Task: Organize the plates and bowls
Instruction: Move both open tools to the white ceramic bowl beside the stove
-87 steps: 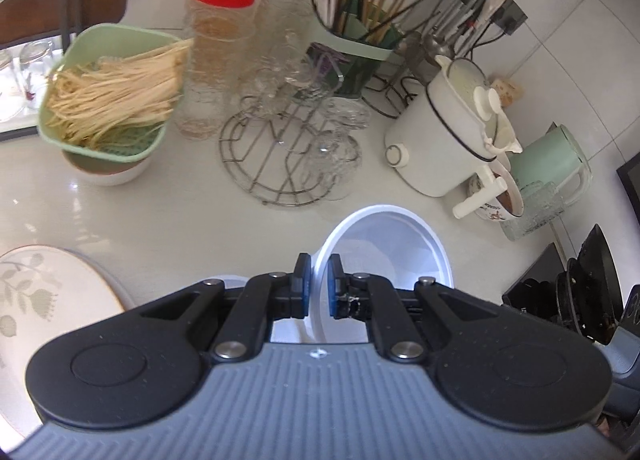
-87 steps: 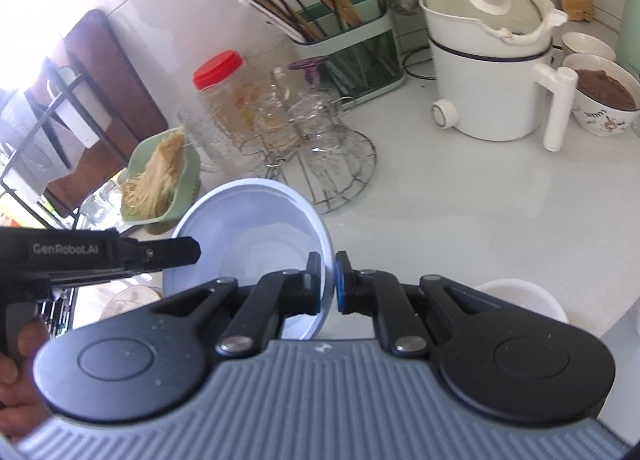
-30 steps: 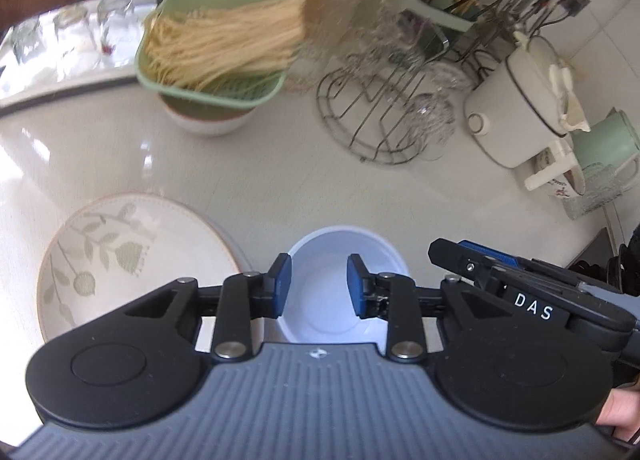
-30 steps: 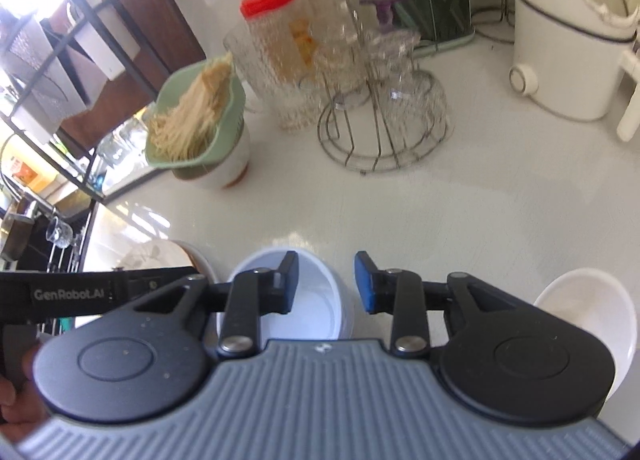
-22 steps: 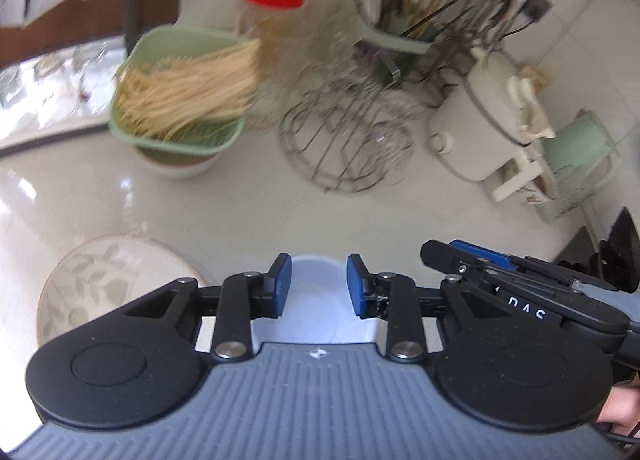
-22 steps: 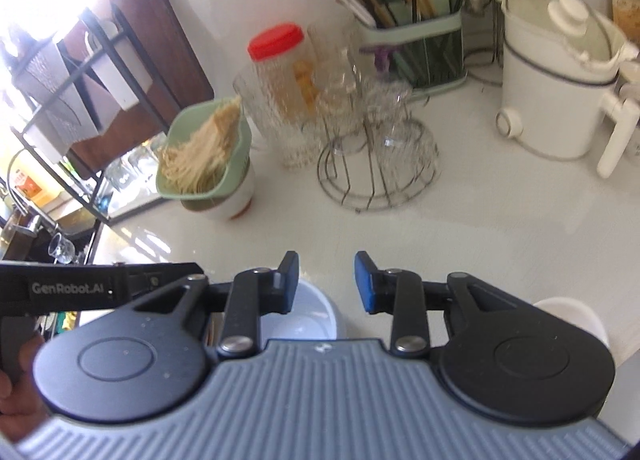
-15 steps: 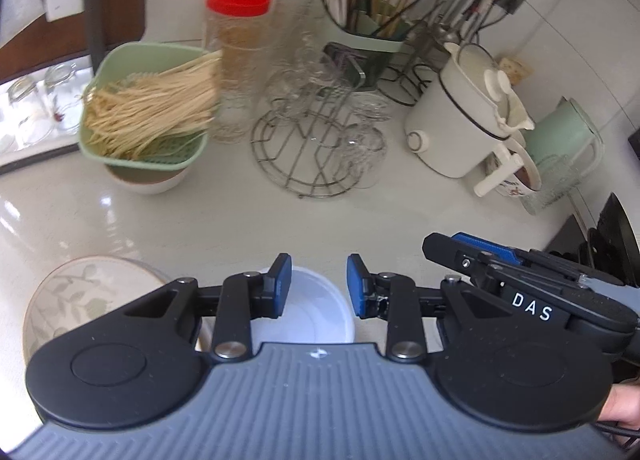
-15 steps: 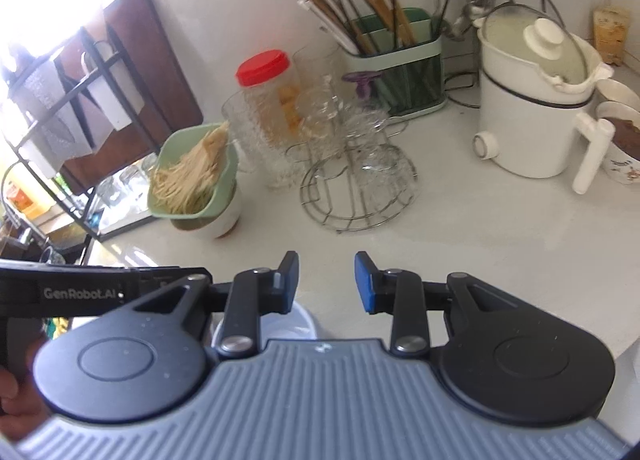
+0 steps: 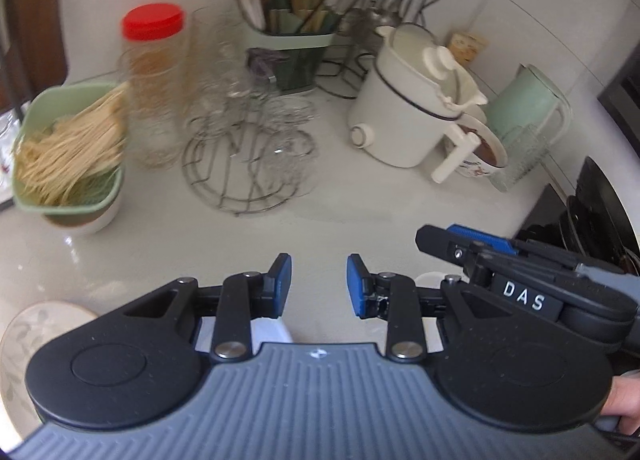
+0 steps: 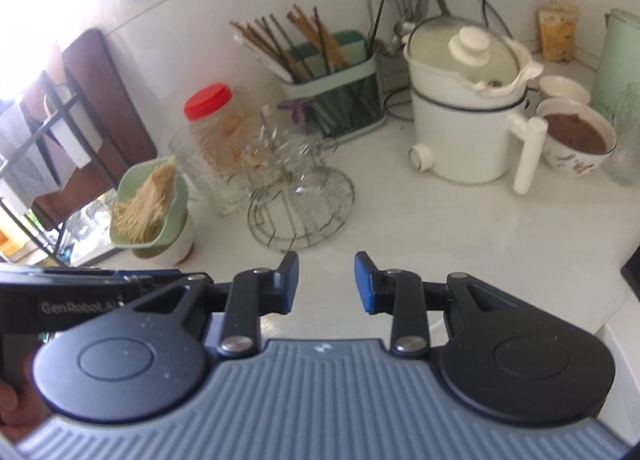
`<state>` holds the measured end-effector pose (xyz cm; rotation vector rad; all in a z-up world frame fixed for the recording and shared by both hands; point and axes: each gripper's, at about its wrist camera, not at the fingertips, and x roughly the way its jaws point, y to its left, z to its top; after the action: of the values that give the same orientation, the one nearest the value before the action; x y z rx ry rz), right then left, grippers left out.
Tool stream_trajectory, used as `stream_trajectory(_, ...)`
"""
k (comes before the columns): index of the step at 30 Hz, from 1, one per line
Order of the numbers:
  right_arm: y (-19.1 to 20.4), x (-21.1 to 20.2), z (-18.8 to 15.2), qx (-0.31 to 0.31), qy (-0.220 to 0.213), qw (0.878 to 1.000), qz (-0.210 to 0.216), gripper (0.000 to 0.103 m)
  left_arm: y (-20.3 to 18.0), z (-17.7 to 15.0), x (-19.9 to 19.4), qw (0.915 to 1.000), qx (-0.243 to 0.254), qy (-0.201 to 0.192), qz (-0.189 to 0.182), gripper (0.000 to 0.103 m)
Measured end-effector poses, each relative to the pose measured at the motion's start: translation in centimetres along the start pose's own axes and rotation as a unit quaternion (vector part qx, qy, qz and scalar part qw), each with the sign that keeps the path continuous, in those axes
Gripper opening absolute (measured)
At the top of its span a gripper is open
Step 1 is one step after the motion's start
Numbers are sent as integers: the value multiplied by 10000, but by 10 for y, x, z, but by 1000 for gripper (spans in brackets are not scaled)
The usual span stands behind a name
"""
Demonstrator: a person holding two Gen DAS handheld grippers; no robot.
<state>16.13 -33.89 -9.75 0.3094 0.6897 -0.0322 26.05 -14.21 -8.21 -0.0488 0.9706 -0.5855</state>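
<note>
We held the left gripper [image 9: 319, 285] and right gripper [image 10: 327, 283] side by side over the white counter [image 9: 168, 236], both with jaws apart and gripping nothing. A white bowl [image 9: 269, 331] showed partly under the left gripper's body at 6 o'clock; the leaf-patterned plate [image 9: 30, 324] sat at 8 o'clock.

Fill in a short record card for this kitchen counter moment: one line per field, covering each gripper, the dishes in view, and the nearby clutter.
left gripper: open, holding nothing
right gripper: open, holding nothing
leaf-pattern plate: flat on the counter, lower left
white bowl: mostly hidden under the left gripper
green basket: holds noodles, sits on a bowl
wire rack: holds glasses
white pot: lid on
</note>
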Motion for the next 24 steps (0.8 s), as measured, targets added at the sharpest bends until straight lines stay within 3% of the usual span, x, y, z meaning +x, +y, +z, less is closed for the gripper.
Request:
stream_trajectory(11,-43,-17,6,390,-341,9978,-424,35,-39,15,27,9992,323,32,-239,35)
stream_trajectory(18,-77,-21,0,647,-323,9951,-675,35,-72,18,53,9973,553,163,-457,35)
stream_trajectory(24,-107,-15,-9,879,-156,9921,-886,35,-92,16,87,9952,595,508,-596,35)
